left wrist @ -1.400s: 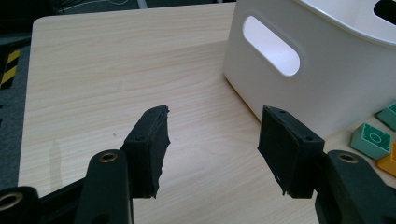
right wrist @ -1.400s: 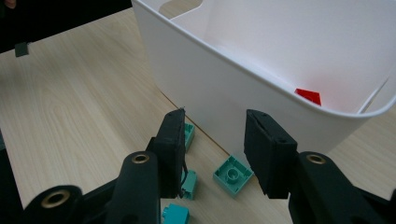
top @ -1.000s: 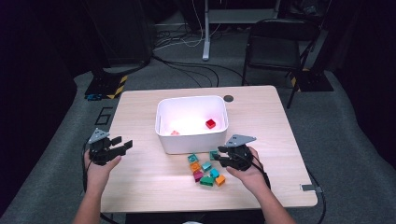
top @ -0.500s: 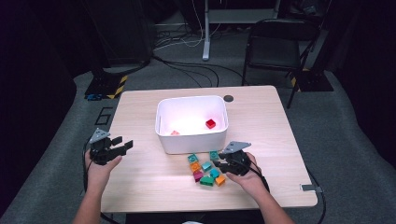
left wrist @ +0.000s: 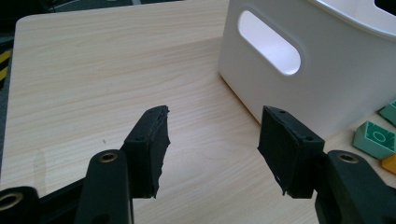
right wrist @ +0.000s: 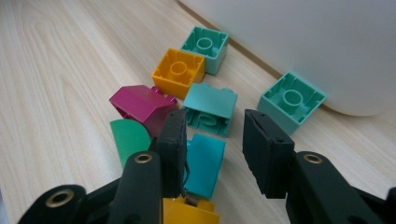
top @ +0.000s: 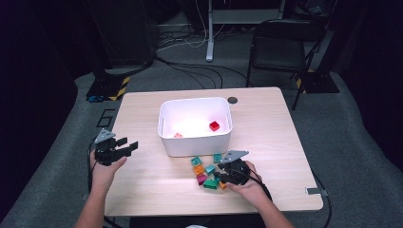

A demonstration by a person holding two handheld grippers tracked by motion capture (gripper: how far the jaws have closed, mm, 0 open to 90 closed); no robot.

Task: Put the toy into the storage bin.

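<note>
While right gripper (right wrist: 210,154) fingers gape around teal brick (right wrist: 204,163), orange brick (right wrist: 189,212) half hidden; left gripper (left wrist: 212,144) fingers apart, empty.

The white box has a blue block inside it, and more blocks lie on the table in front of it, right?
Not quite. The block inside the white box is red, not blue, as the high view shows. More blocks do lie on the table in front of it.

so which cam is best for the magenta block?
Right gripper view: the magenta block lies close and sharp, on its side beside the right gripper. In the high view it is a small magenta spot in the pile.
</note>
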